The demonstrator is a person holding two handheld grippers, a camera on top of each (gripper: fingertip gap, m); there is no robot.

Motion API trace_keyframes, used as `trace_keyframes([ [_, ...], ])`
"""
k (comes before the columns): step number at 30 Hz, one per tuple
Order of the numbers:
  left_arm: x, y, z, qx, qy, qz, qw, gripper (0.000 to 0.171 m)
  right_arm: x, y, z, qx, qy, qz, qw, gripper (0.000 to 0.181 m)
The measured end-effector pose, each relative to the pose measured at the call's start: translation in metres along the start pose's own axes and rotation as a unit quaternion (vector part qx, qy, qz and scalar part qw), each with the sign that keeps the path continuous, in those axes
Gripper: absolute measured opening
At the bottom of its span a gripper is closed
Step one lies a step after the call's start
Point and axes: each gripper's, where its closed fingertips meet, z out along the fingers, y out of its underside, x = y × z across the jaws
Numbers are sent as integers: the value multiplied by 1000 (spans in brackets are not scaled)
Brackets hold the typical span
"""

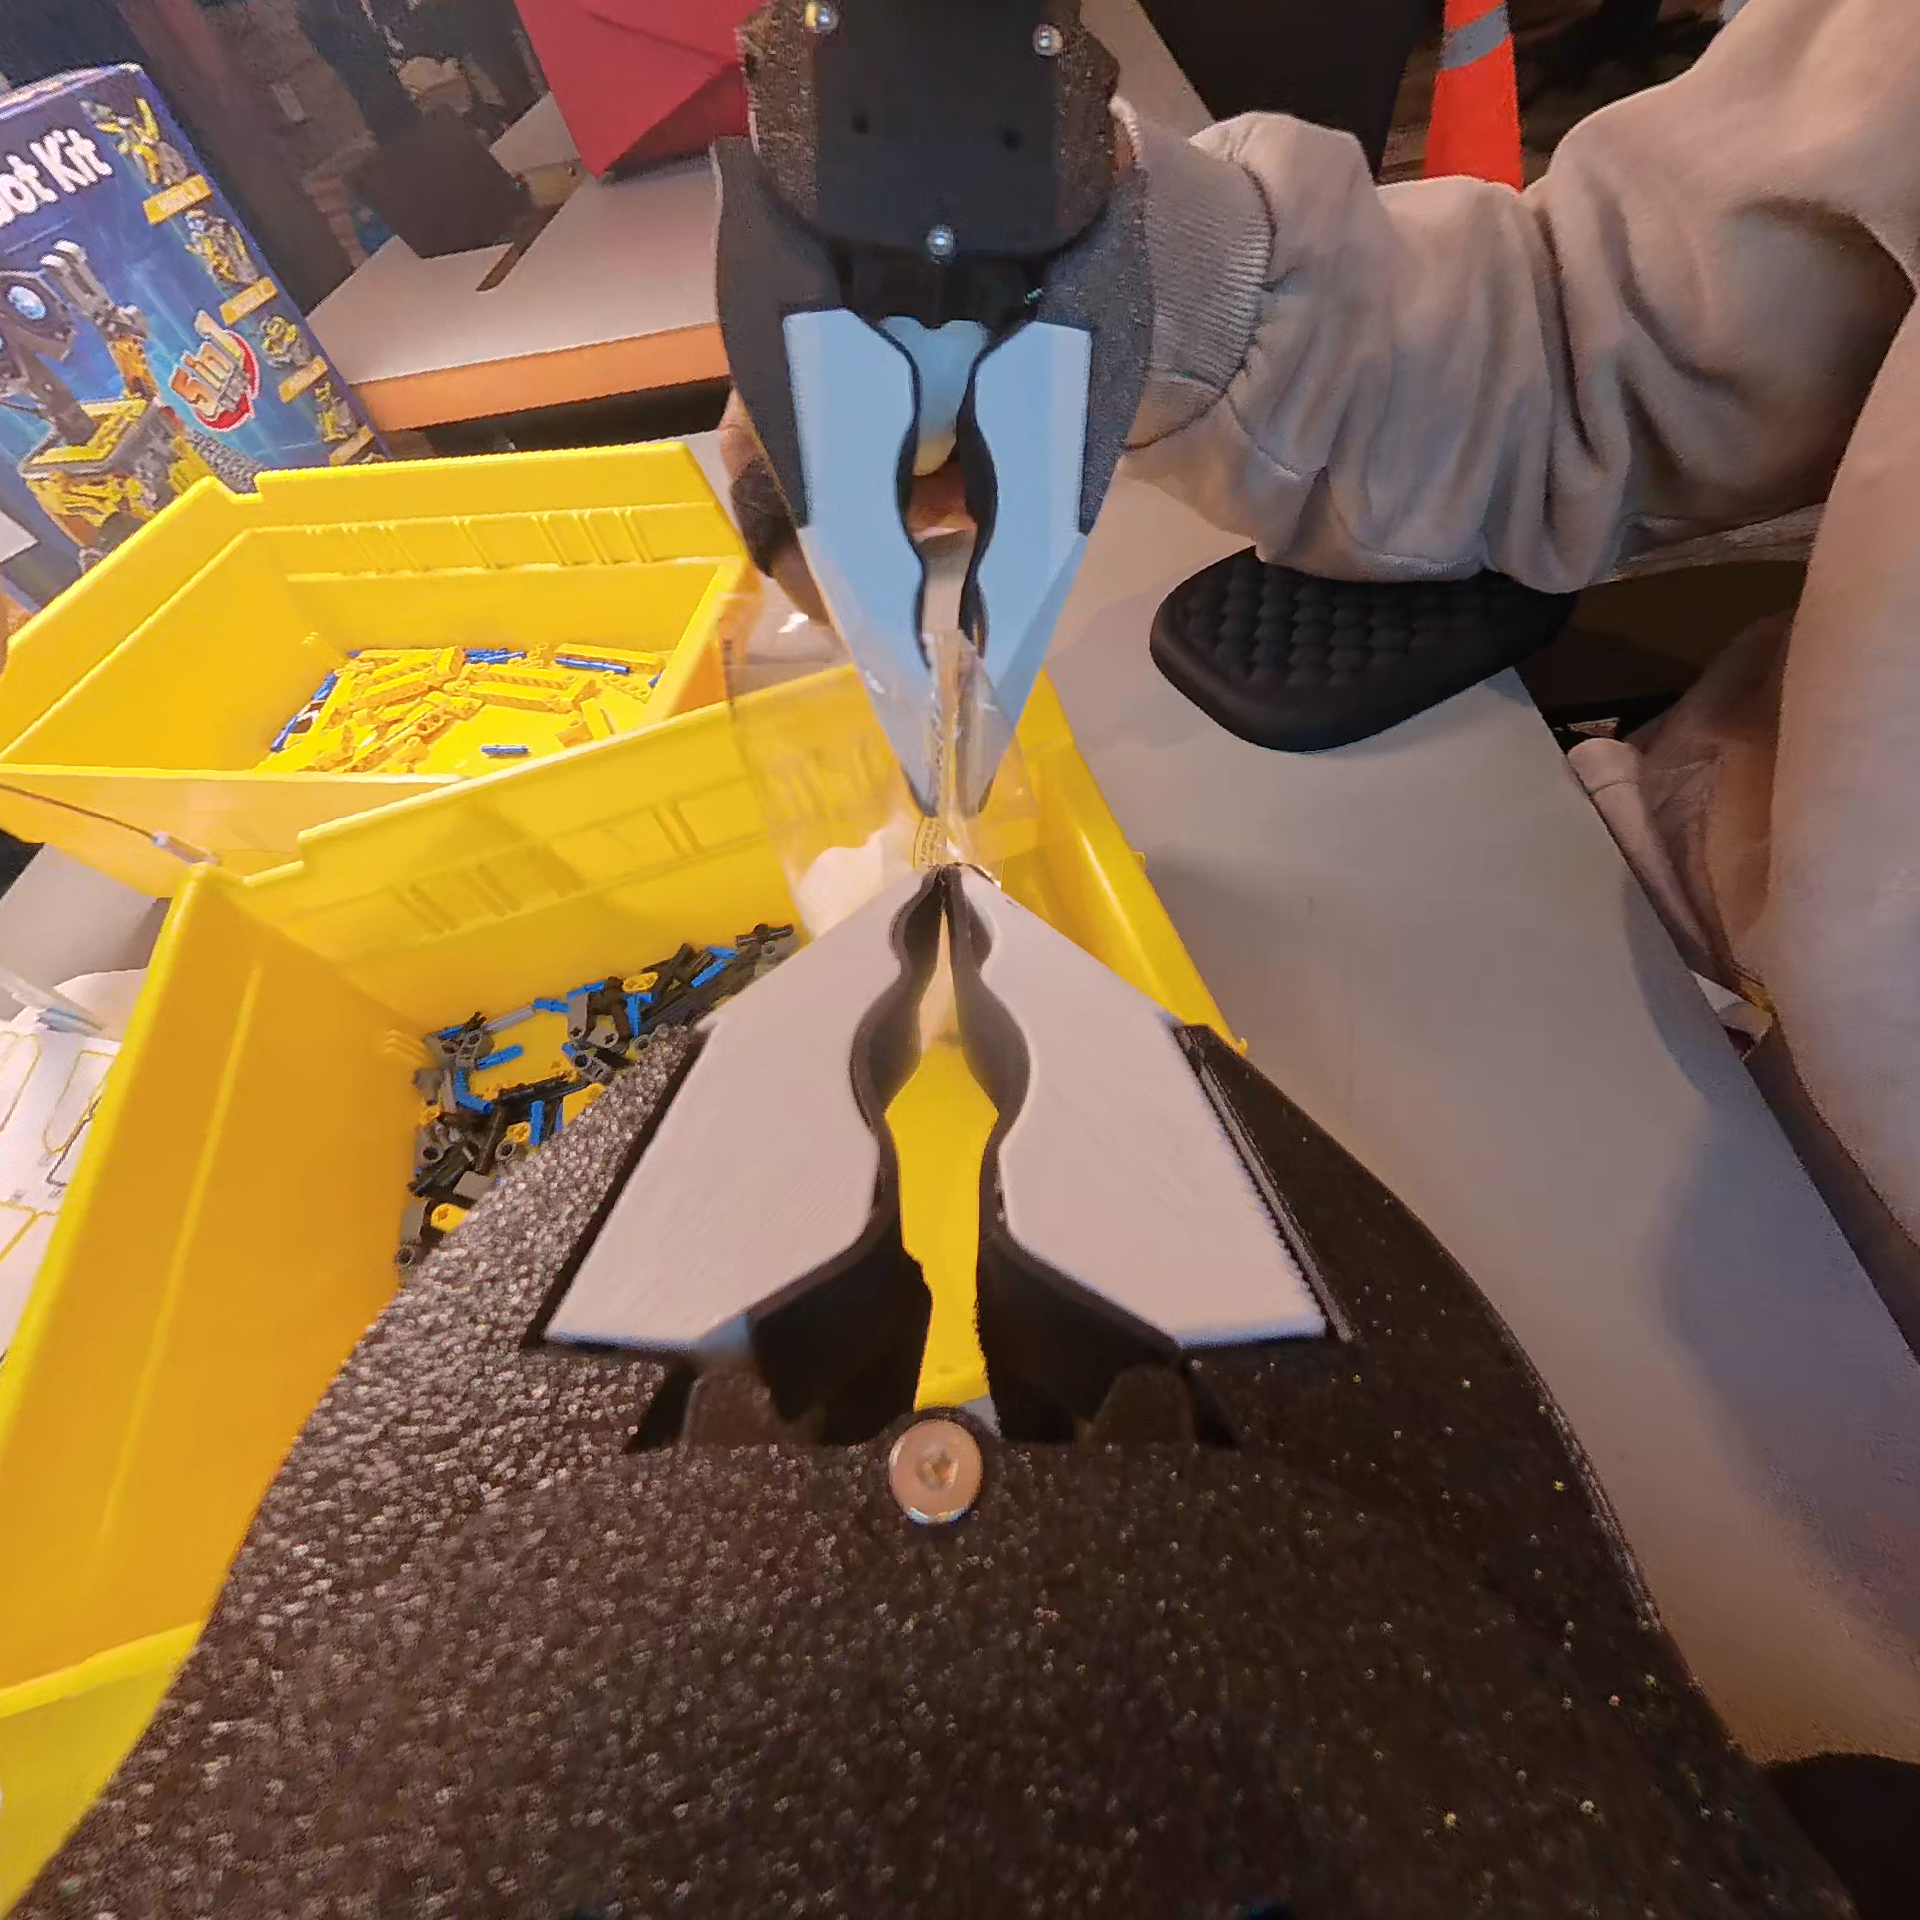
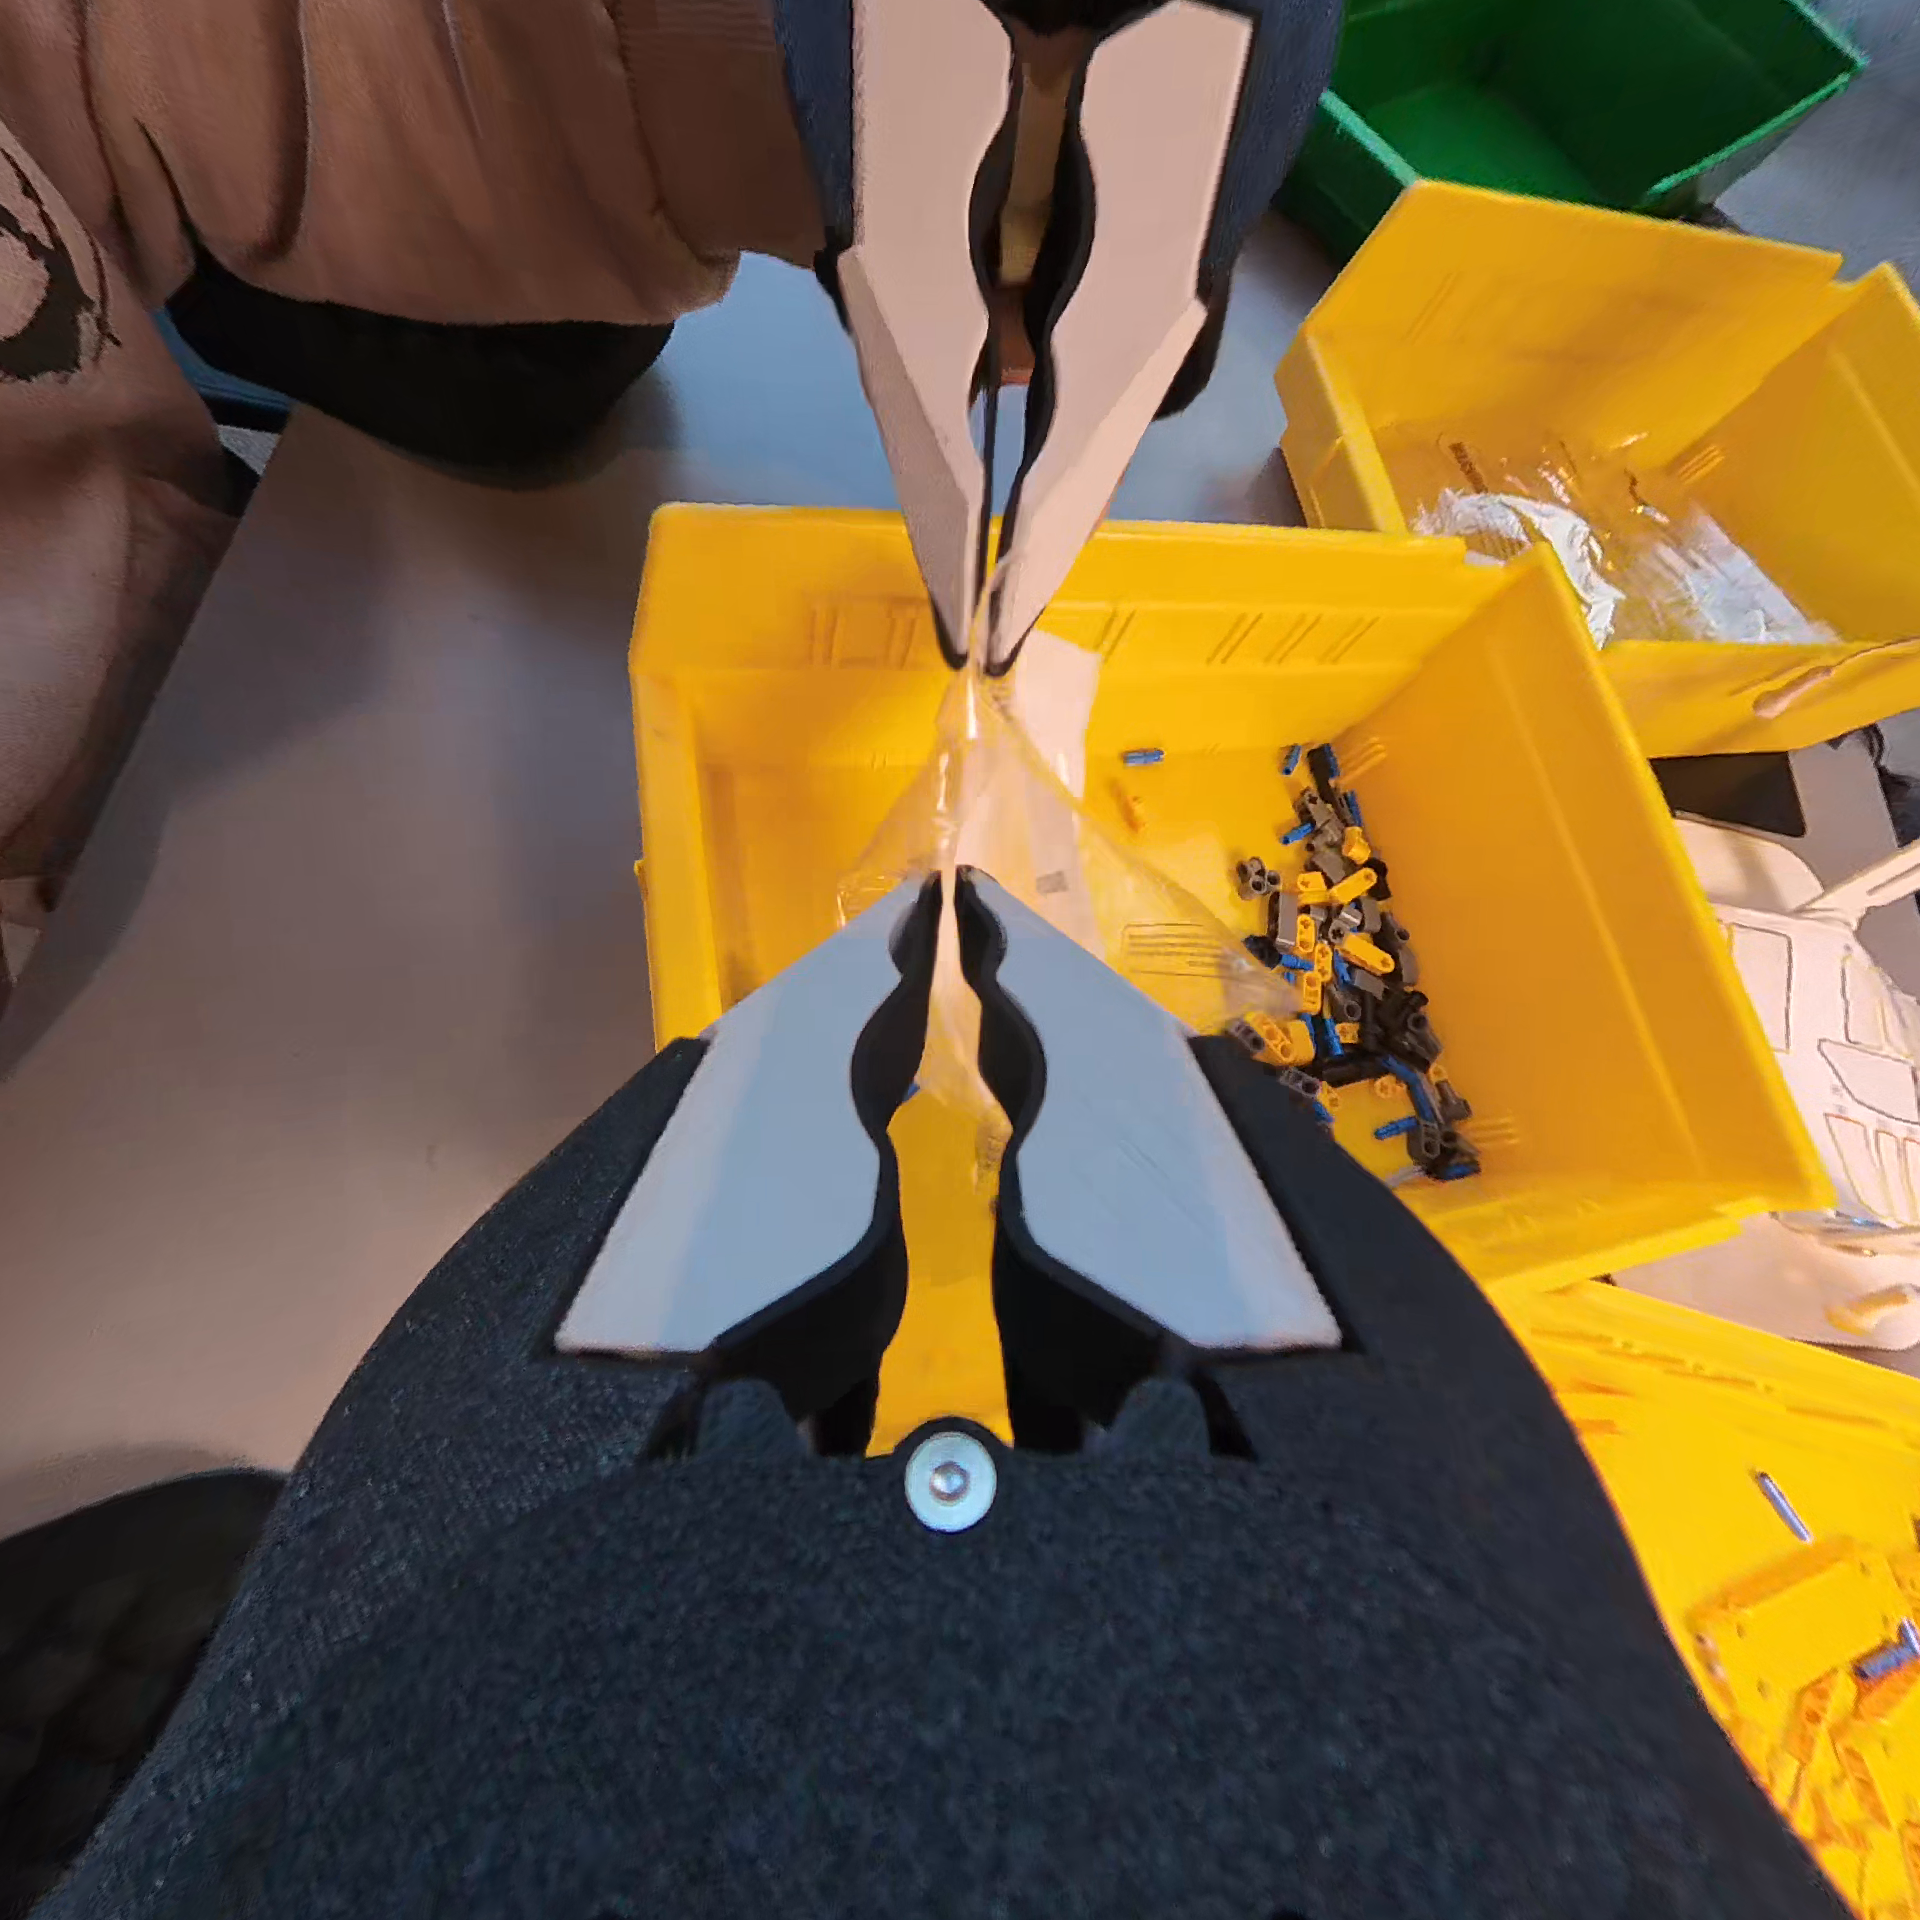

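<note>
1. Clear plastic film, a small bag (image 2: 971, 769), is stretched taut between the two grippers: the right gripper (image 2: 951, 878) has its fingertips pressed together on one edge, the left gripper (image 2: 971, 665) pinches the opposite edge from the facing side.
2. Seen from the left wrist view, the left gripper (image 1: 943, 878) is likewise closed tip to tip on the film, and the right gripper (image 1: 951, 805) meets it from above; the wavy inner gaps behind the tips stay empty.
3. Both pinches sit directly over the near yellow bin (image 2: 686, 831), so anything leaving the bag would land inside it, in all likelihood the reason for holding it there.
4. A pile of small black, blue, grey and yellow building pieces (image 2: 1351, 977) lies against one wall of that bin.
5. A second yellow bin (image 1: 135, 727) beside it holds mostly yellow beams (image 1: 468, 696); a third yellow bin (image 2: 1558, 343) contains crumpled clear bags (image 2: 1600, 561). A green bin (image 2: 1558, 94) stands farther off.
6. A printed toy-kit box (image 1: 156, 312) stands behind the bins on the grey table (image 1: 1403, 987).
7. Whether the bag is torn, or still holds pieces, cannot be made out: the film is transparent, motion-blurred and largely hidden by the fingers. The person's hands are covered by sleeves (image 1: 1507, 364).
</note>
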Motion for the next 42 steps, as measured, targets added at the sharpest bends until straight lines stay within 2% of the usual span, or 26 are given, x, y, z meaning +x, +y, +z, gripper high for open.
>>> trace_keyframes([
  [3, 9, -5, 6, 13, 17, 5, 1000, 0, 5, -6, -3, 26, -2, 26, 999, 8],
  [5, 17, -8, 13, 16, 35, 13, 999, 0, 10, -5, -1, 28, 9, 43, 999, 0],
  [7, 26, -9, 22, 11, 50, 24, 998, 0, -5, -13, 9, 38, -29, 42, 998, 0],
  [9, 23, -7, 26, -5, 31, 38, 999, 0, -14, -1, 19, -15, -31, -7, 999, 0],
  [11, 14, -14, 22, 15, 5, 27, 1000, 0, -19, 11, 24, -55, -34, -32, 997, 0],
  [14, 7, -22, 15, 45, -7, 5, 999, 0, -21, 2, 33, -43, -23, -51, 997, 2],
  [16, 6, -20, 20, 42, -9, -2, 999, 0, -17, 4, 40, -57, -2, -62, 996, 18],
  [20, 0, -12, 24, 21, -28, -8, 999, 0, -3, 8, 46, -67, 41, -58, 995, 34],
  [21, 1, -10, 24, 16, -26, -10, 999, 0, 3, 10, 45, -72, 58, -57, 994, 47],
  [23, -2, -7, 25, 9, -36, -11, 999, 0, 6, 7, 45, -69, 68, -53, 994, 55],
  [28, -5, 8, 34, -36, -56, 3, 998, 0, 5, 18, 53, -102, 71, -60, 990, 64],
  [38, -5, 12, 26, -56, -48, 7, 997, 0, 5, 37, 48, -151, 69, -27, 986, 79],
  [42, -6, 7, 18, -44, -46, 3, 998, 0, 5, 32, 44, -136, 64, -13, 988, 82],
])
